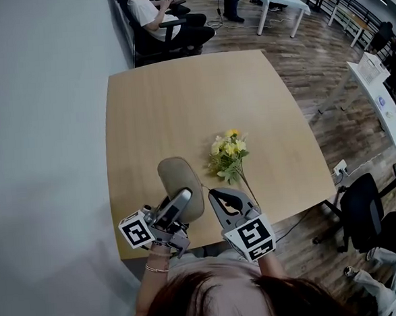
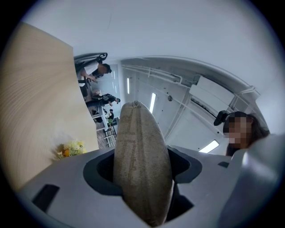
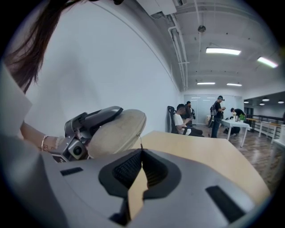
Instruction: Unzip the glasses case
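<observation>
The beige fabric glasses case [image 1: 180, 175] is lifted over the table's near edge, with my left gripper [image 1: 182, 199] shut on its near end. In the left gripper view the case [image 2: 142, 164] fills the wide gap between the jaws and points away, seam side toward the camera. My right gripper [image 1: 213, 193] sits against the case's right edge, its jaws closed. In the right gripper view a thin zipper pull [image 3: 141, 146] rises from the closed tips of the right gripper [image 3: 141, 153] to the case [image 3: 116, 129]. The left gripper [image 3: 95, 118] clamps the case from the left there.
A small bunch of yellow flowers [image 1: 228, 152] lies on the wooden table [image 1: 180, 101] just right of the case. A person sits on a chair [image 1: 165, 21] at the table's far edge. A black office chair [image 1: 371, 209] stands to the right. The wall runs along the left.
</observation>
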### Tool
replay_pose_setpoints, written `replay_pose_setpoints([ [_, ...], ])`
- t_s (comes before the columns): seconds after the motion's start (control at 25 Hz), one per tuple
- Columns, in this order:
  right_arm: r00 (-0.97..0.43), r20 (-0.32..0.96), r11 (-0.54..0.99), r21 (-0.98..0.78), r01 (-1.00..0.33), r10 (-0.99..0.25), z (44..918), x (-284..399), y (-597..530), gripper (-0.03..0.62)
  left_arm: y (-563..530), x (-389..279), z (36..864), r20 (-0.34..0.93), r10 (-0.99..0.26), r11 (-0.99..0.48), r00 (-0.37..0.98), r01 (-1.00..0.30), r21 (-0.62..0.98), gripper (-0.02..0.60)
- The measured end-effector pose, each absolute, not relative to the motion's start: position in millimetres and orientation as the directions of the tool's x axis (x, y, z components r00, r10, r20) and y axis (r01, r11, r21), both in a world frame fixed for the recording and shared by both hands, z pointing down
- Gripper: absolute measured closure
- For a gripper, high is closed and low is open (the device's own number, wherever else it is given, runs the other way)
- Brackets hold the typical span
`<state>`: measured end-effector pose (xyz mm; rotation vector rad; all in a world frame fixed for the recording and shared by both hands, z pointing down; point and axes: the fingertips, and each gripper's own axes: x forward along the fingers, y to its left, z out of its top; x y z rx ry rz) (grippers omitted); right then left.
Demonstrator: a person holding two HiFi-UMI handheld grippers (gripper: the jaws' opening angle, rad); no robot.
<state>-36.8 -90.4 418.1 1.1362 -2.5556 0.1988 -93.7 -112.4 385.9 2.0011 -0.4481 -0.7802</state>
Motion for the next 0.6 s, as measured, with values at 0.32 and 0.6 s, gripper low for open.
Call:
replay_pose_setpoints([
  [0.32,-0.631,0.364,0.677,-0.001,-0.736,-0.685,422.5,-37.1,-86.5,0.576,-117.4,-97.5,389.5,-0.359,-0.618,-0.478,0.699,0.029,0.878,0.293],
  [0.6,-0.637,0.361,0.679,-0.013,-0.734,-0.681,423.9,-37.8,-84.7,0.576,-122.2,-98.2,389.7,-0.356,-0.637,-0.464,0.684,0.029,0.885,0.293],
])
